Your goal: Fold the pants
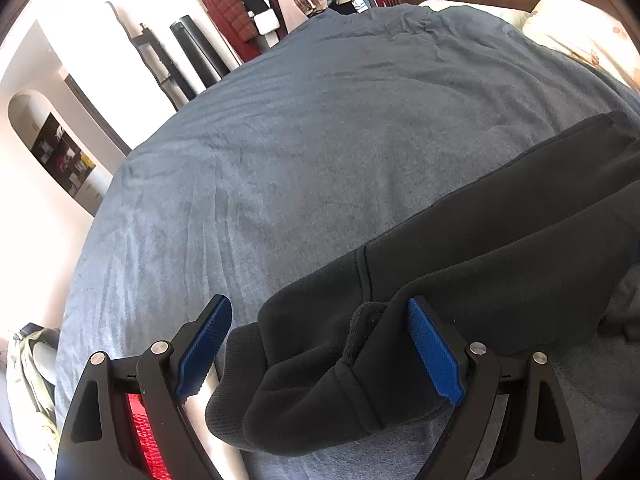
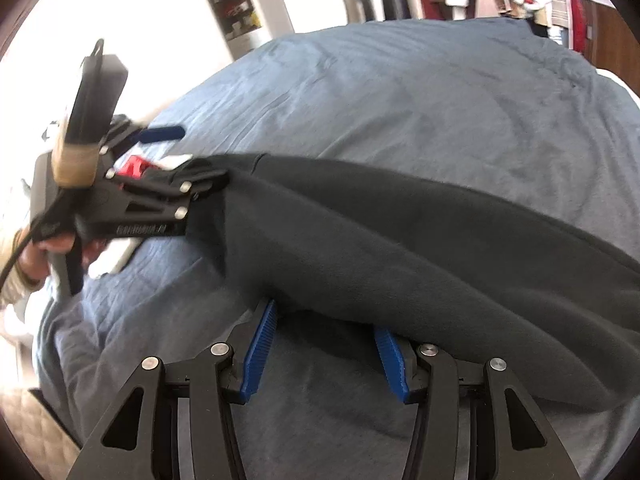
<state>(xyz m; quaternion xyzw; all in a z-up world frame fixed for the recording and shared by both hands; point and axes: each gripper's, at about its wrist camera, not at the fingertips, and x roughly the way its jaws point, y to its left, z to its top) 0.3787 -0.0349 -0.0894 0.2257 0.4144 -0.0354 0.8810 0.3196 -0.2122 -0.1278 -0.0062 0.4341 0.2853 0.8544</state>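
Left side: left gripper [image 1: 320,350] stood wide, jaws spread either side of the cuffed leg ends of the dark pants [image 1: 460,248]; blue pads [image 1: 206,350] clear of the cloth, gripping nothing. Person's hand [image 2: 60,246] visible on its handle in the right wrist view, somewhat blurred.

Middle: pants lay across the blue-grey bed cover [image 1: 260,152] as one long doubled band, cuffs stacked but slightly offset, bunched near the left jaws.

Right side: right gripper [image 2: 324,348] about half open at the near edge of the pants, fabric draping over the fingertips. Could not tell whether the pads pinched cloth or merely sat beneath it.

Risks, as I judged: with the cuffs free, any pull from the right could drag the band and skew the stacked legs. Soft cover might ruck up and wrinkle the fold. Uneven cuffs would carry into the next fold.
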